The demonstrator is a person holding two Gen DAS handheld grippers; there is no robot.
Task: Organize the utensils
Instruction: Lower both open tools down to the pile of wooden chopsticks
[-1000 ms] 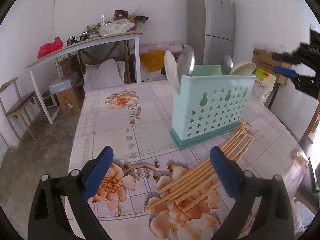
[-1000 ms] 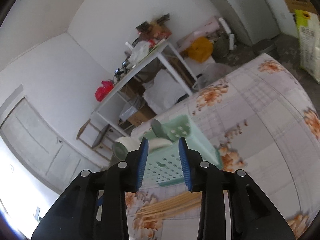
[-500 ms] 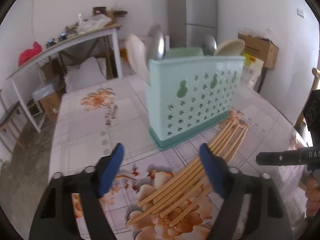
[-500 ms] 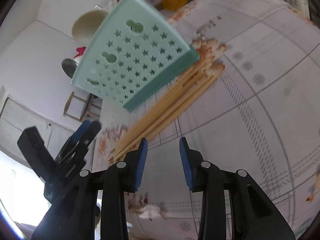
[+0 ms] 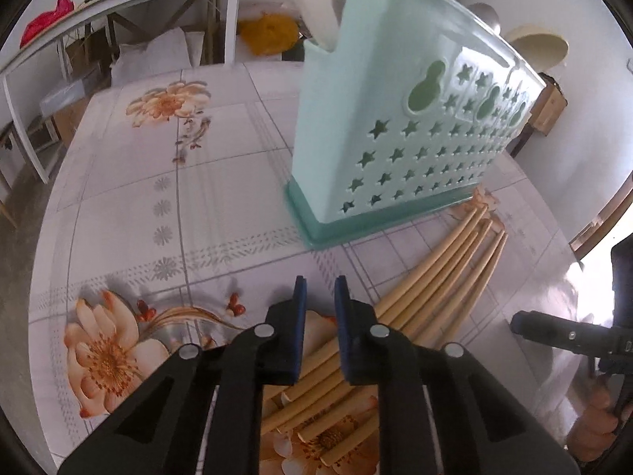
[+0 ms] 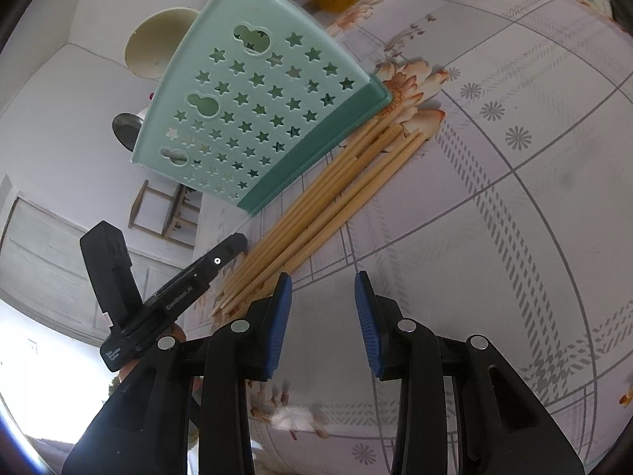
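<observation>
Several bamboo chopsticks [image 5: 431,289] lay in a loose bundle on the flowered tablecloth [image 5: 130,206], running from the lower middle of the left wrist frame up to the right, their thin ends touching the base of the mint green utensil holder [image 5: 399,134] in the upper middle. Your left gripper [image 5: 319,324] was low over the thick ends, and its jaws had just been closing to a narrow gap. One chopstick seemed to pass between the blue pads, but I could not tell if they pressed on it. To do this step well, you would close on a single stick only, a little away from its end, so it does not swing when lifted.

Further right, in the right wrist frame, your right gripper [image 6: 323,316] hovered over bare cloth at the lower middle, jaws partly open and holding nothing, the bundle just up and left of it. You could keep it there, clear of the holder.
</observation>
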